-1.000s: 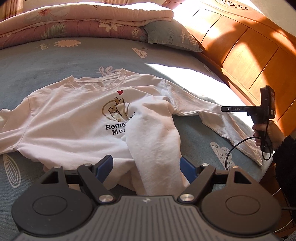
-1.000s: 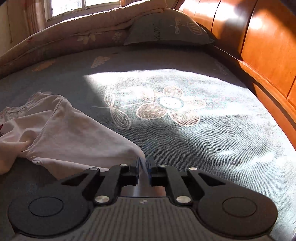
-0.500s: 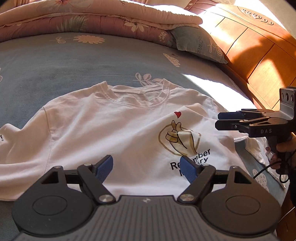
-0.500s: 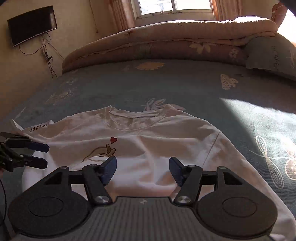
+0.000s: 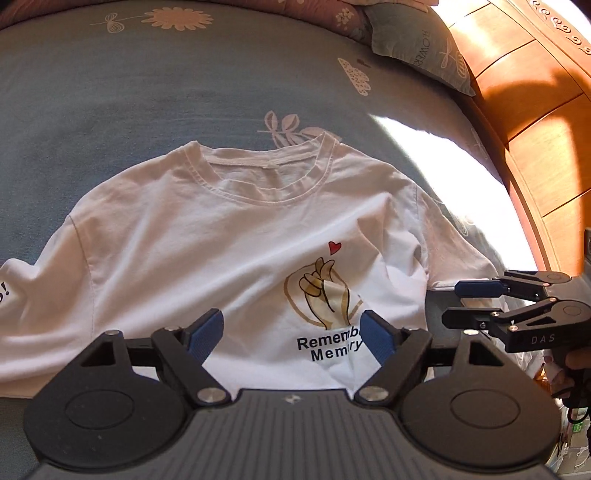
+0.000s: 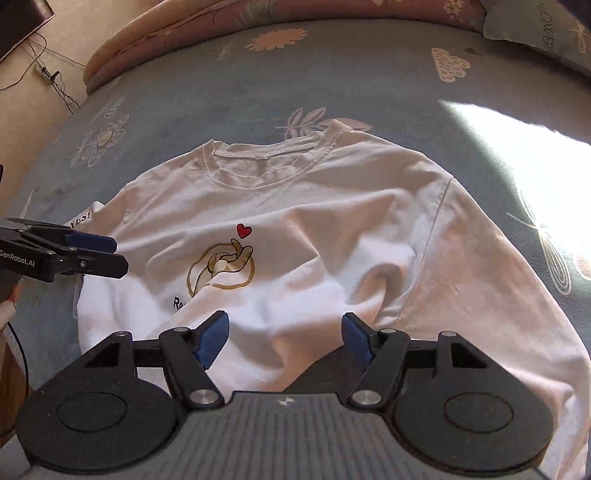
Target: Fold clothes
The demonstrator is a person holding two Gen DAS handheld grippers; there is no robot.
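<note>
A white long-sleeved shirt lies front up on the blue-grey bedsheet, collar towards the pillows. Its finger-heart print is partly covered by a fold of white cloth at the lower edge. My left gripper hovers open over the shirt's lower chest, nothing between its blue pads. In the right wrist view it shows at the left edge. My right gripper hangs over the shirt near the bunched fold, jaws opening and empty. In the left wrist view it shows sideways at the right.
A wooden headboard runs along the right. A grey-green pillow and a rolled floral quilt lie at the bed's far end. A bright sun patch falls right of the shirt. A hand holds the right gripper's grip.
My right gripper was shut on the sleeve's cuff, has let it go and opened, and has swung left over the shirt. The left gripper's view has shifted left onto the chest, still open.
</note>
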